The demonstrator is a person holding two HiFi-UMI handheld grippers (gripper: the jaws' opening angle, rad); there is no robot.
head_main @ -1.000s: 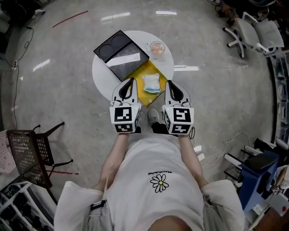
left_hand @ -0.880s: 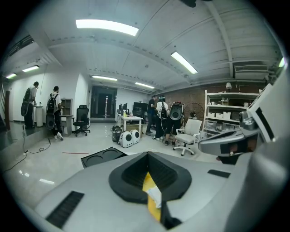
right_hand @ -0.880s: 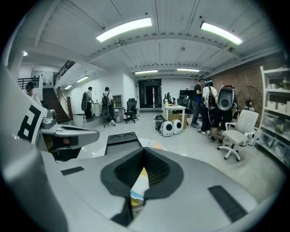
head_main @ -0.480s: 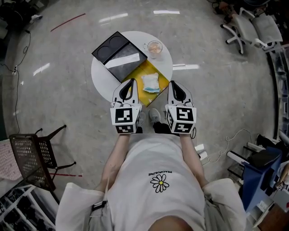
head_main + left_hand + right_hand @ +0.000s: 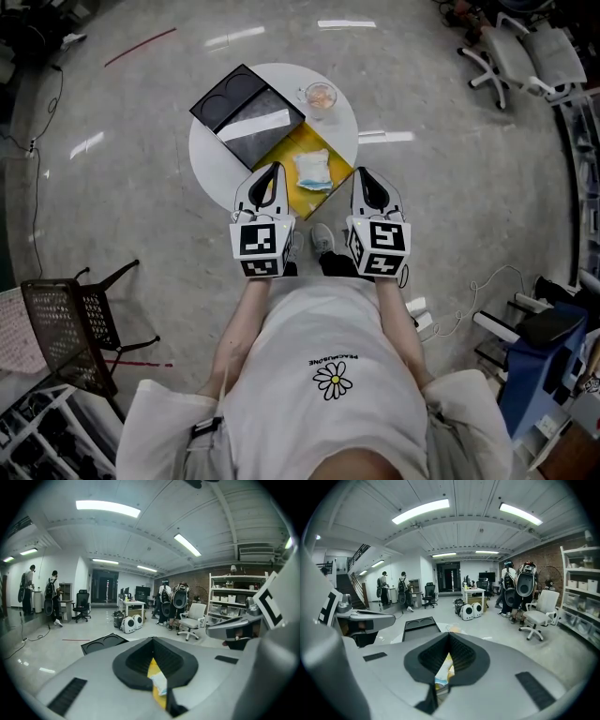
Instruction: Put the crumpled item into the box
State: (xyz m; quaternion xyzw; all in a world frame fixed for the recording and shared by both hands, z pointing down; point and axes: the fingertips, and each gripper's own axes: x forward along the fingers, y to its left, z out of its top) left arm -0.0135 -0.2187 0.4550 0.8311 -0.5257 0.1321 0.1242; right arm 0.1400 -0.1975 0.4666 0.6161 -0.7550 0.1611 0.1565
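**Shut tools flank the crumpled item**

Head view: the crumpled white-and-blue item (image 5: 312, 172) lies on the round white worktop (image 5: 211, 155), just this side of the open black box (image 5: 234, 98). It sits between the left tool (image 5: 273, 171) and the right tool (image 5: 360, 174), and the right has drifted slightly outward.

Left gripper view: jaws together, empty — item ahead-right.

Right gripper view: the same — item ahead-left.

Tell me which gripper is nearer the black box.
Left. The left gripper is just short of the black box's near edge; the right gripper is farther, beyond the crumpled item.

White-blue crumpled item (image 5: 312, 172) on yellow sheet (image 5: 307, 142), beside open black box (image 5: 234, 105).
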